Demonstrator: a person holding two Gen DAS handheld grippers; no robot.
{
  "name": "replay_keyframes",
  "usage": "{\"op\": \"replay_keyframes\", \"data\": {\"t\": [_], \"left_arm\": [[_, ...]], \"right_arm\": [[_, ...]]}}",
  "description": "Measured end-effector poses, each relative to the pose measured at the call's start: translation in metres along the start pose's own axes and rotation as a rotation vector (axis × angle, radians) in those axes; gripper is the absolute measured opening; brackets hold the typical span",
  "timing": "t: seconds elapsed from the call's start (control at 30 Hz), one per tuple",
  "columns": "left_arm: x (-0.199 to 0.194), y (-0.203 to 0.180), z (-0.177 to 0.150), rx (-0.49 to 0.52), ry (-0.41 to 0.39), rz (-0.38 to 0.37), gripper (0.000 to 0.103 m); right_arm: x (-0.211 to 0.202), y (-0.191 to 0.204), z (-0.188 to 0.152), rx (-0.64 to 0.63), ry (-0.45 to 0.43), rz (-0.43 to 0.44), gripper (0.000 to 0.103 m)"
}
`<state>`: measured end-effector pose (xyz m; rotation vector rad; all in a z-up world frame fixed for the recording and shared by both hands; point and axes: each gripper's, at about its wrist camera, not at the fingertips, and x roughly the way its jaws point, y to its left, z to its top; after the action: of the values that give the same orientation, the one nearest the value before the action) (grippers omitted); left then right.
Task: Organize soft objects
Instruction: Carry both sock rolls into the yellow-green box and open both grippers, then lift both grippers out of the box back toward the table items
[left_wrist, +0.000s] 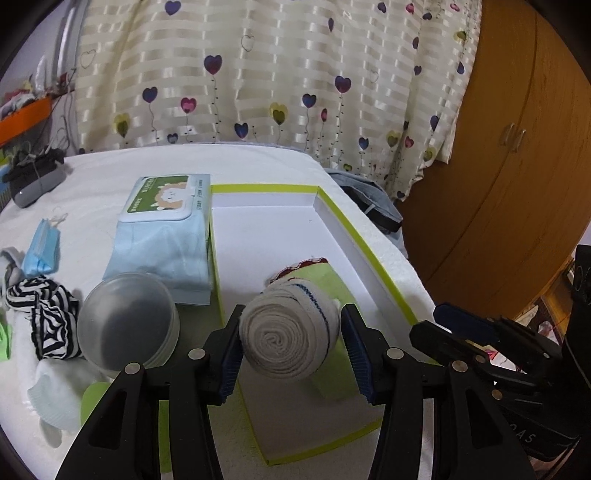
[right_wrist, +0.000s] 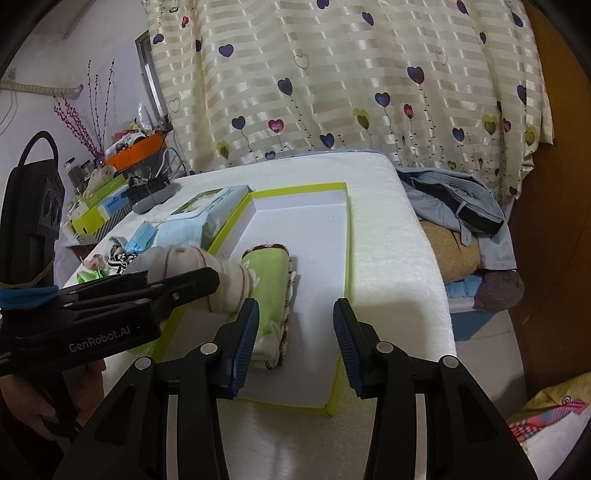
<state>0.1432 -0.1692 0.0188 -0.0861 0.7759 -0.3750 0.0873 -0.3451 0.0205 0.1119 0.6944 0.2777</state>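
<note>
The cream rolled sock (left_wrist: 291, 328) was held between the left tool (left_wrist: 291, 343) pads, over the box (left_wrist: 373, 254)'s near end, beside the green towel (right_wrist: 269, 291). The right tool (right_wrist: 295, 332) was spread wide, empty. A drop outside (loose squeeze) could've been risked.

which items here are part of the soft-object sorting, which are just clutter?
Job: rolled cream sock between left gripper pads, green towel, tray box, striped sock, face mask.
Clutter: wipes pack, plastic cup, curtain.
</note>
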Motion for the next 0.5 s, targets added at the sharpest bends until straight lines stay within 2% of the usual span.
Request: {"op": "replay_keyframes", "data": {"t": [0.5], "left_arm": [[-0.039, 0.011, -0.016, -0.031, -0.029, -0.064, 0.053]], "right_arm": [[-0.010, 0.005, -0.003, 0.006, -0.002, -0.006, 0.043]]}}
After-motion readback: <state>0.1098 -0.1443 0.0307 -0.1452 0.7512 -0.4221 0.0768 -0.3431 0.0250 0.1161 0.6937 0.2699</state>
